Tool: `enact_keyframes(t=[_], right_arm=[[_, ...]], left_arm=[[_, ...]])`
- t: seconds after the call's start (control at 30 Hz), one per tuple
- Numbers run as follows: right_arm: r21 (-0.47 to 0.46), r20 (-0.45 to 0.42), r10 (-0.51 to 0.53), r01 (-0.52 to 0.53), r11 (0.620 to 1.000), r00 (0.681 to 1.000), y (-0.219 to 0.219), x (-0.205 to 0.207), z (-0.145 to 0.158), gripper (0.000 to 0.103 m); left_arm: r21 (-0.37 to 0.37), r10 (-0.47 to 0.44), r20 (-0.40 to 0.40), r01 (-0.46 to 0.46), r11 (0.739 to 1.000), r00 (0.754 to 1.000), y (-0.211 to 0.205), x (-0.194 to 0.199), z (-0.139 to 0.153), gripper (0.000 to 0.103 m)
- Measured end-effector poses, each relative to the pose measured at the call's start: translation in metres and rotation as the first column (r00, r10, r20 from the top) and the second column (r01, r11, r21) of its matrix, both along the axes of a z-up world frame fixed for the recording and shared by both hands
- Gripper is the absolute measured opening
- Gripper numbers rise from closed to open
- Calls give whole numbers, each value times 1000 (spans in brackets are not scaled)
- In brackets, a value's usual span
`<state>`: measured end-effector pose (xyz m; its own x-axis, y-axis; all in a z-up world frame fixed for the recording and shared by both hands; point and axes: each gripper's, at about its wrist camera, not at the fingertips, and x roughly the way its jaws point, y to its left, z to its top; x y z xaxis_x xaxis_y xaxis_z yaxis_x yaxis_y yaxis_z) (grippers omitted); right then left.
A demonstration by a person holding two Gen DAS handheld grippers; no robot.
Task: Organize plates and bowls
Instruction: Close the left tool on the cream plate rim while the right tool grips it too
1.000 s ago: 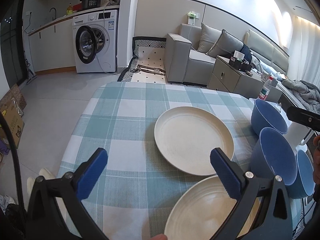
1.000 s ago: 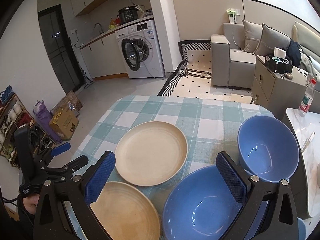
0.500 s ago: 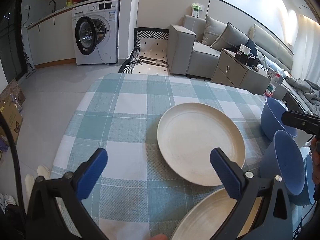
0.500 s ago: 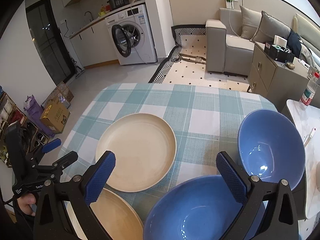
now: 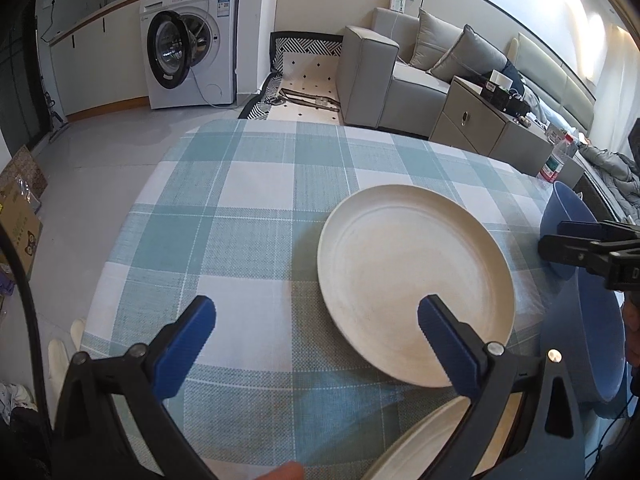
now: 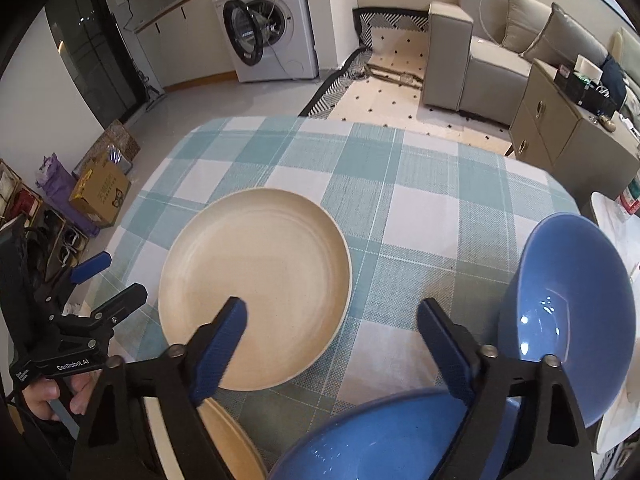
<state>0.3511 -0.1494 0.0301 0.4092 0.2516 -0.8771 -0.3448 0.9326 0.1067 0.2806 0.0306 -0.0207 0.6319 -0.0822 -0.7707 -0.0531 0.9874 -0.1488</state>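
Both tongs sank toward the plates point(image 6: 256, 288): left tongs point(image 5: 316, 332) released, right tongs point(image 6: 332, 336) closing, empty

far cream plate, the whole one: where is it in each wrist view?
Left wrist: far cream plate sits right of centre on the checked tablecloth, its near edge behind the left tool's right finger.
Right wrist: the same plate sits left of centre, its near edge behind the right tool's left finger.
Shared landmark: the washing machine with its door open, upper left in the left view, top centre-left in the right.
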Motion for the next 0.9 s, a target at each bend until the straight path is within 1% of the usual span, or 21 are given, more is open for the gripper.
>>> enact_keyframes(t=[0.03, 0.07, 0.1, 0.2, 0.23, 0.27, 0.33, 0.37, 0.47, 0.53, 0.63, 0.73, 0.8, 0.83, 0.9], right_arm=[[-8, -13, 3, -3, 1000, 1000, 1, 3, -4, 83], [-13, -22, 9, -9, 1000, 1000, 3, 6, -7, 82], [-14, -30, 16, -16, 1000, 999, 4, 8, -9, 78], [-26, -68, 30, -32, 999, 997, 9, 16, -18, 70], [-38, -76, 32, -35, 999, 997, 10, 19, -21, 69], [-44, -85, 35, -39, 998, 996, 11, 21, -23, 67], [-51, -109, 42, -48, 998, 993, 13, 25, -28, 65], [-57, -118, 43, -50, 997, 992, 14, 26, -31, 65], [-62, -141, 44, -53, 997, 989, 14, 31, -36, 59], [-62, -152, 42, -51, 997, 987, 14, 33, -39, 59], [-49, -169, 45, -55, 997, 985, 15, 36, -43, 59], [-48, -185, 55, -65, 997, 981, 17, 38, -47, 59], [-54, -194, 62, -73, 996, 979, 19, 38, -51, 55], [-54, -198, 66, -78, 996, 978, 20, 38, -53, 55], [-55, -203, 79, -92, 994, 976, 23, 37, -55, 52]], left_arm=[[-4, -6, -6, 6, 1000, 1000, 0, 2, -2, 95], [-4, -10, -13, 10, 1000, 1000, -1, 3, -4, 93], [0, -11, -18, 11, 1000, 1000, -1, 5, -5, 93], [0, -19, -26, 19, 1000, 999, -2, 7, -10, 92], [-5, -31, -30, 31, 1000, 999, -3, 7, -11, 87], [-6, -38, -35, 38, 999, 999, -4, 8, -11, 84], [-1, -36, -49, 36, 999, 998, -4, 10, -15, 84], [-2, -34, -56, 34, 999, 998, -4, 12, -17, 82], [-10, -34, -73, 34, 999, 997, -4, 14, -21, 73], [-10, -32, -78, 32, 999, 996, -3, 16, -24, 72], [-12, -39, -89, 38, 999, 995, -3, 19, -26, 65], [9, -56, -93, 57, 998, 994, -7, 20, -27, 62], [19, -65, -99, 67, 998, 993, -10, 22, -27, 58], [20, -73, -106, 75, 997, 992, -11, 23, -28, 54], [25, -85, -116, 88, 996, 990, -13, 25, -29, 52]])
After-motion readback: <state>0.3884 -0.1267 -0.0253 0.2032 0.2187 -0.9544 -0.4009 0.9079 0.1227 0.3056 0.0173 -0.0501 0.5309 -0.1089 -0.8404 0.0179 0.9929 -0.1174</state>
